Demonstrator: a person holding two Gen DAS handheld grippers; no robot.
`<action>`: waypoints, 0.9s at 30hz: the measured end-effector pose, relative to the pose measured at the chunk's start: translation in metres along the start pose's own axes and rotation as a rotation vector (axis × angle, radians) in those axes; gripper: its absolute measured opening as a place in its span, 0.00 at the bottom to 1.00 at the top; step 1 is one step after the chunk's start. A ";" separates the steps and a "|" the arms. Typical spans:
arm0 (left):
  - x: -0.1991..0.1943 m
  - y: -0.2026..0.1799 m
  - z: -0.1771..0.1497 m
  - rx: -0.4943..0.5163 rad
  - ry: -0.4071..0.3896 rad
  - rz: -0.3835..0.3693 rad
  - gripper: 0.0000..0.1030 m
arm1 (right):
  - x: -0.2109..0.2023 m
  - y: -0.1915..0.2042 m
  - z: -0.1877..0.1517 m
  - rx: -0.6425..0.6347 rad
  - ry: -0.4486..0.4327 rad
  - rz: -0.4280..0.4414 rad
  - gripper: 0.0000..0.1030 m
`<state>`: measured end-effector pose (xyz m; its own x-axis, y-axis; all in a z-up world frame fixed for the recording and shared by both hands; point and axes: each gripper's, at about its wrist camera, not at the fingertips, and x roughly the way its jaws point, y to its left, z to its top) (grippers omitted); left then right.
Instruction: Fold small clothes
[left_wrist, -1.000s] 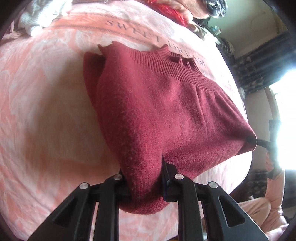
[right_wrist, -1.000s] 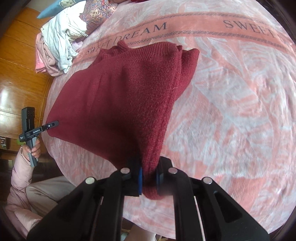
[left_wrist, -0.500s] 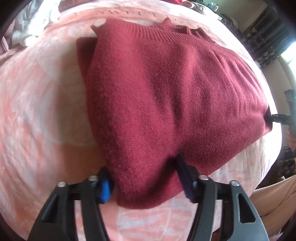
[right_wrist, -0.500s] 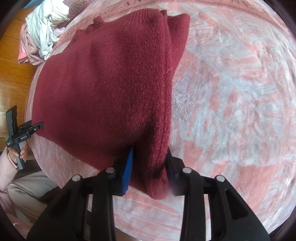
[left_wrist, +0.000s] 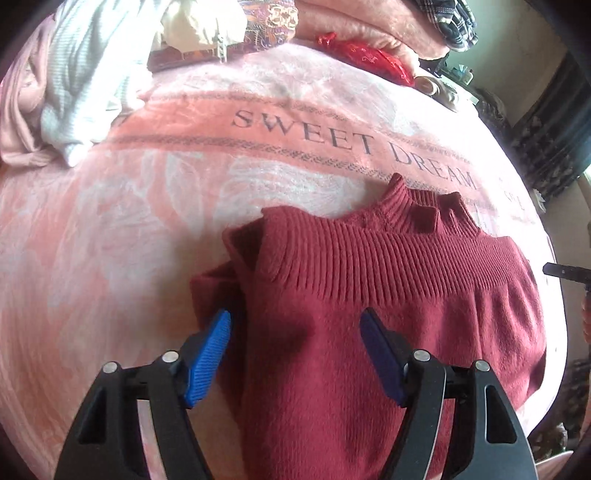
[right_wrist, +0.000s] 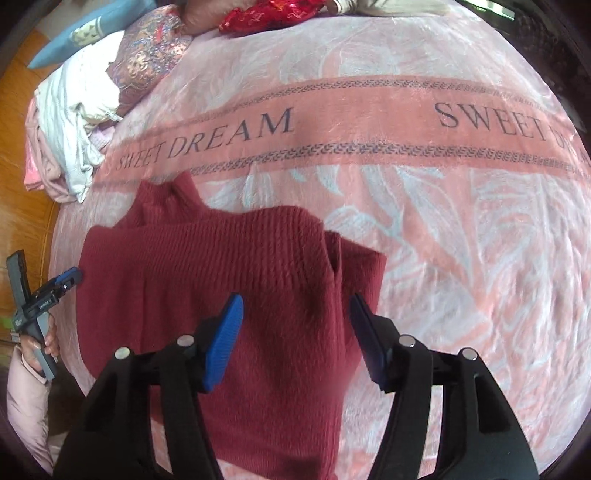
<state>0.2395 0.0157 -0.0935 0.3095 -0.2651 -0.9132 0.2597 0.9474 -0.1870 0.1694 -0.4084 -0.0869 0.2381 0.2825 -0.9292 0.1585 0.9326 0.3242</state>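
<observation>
The dark red knitted sweater (left_wrist: 369, 332) lay folded on the pink "SWEET DREAM" blanket (left_wrist: 147, 221), ribbed collar toward the lettering, long axis running away from both cameras. A second earlier both tools pinched its hem; now the left gripper (left_wrist: 295, 332) and right gripper (right_wrist: 295, 317) gaped wide, empty, so that fold looked finished.

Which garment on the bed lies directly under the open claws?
The dark red knit sweater, folded on the pink blanket; the white and pink clothes are heaped at the far edge.

Home bedroom, pink "SWEET DREAM" blanket (right_wrist: 406, 110), pillows (right_wrist: 147, 62), heaped laundry (left_wrist: 74, 74)
</observation>
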 end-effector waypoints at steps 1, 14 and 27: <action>0.006 -0.003 0.005 0.010 0.002 -0.003 0.71 | 0.006 -0.006 0.004 0.003 0.009 0.009 0.58; 0.031 -0.005 0.027 -0.036 -0.044 -0.005 0.11 | 0.013 -0.009 0.019 -0.045 -0.038 0.127 0.04; 0.043 -0.013 0.025 0.004 -0.091 0.102 0.11 | 0.038 -0.030 0.024 0.032 -0.044 0.063 0.04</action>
<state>0.2725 -0.0128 -0.1217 0.4164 -0.1828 -0.8906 0.2266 0.9695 -0.0930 0.1964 -0.4313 -0.1275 0.2908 0.3291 -0.8984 0.1728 0.9055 0.3876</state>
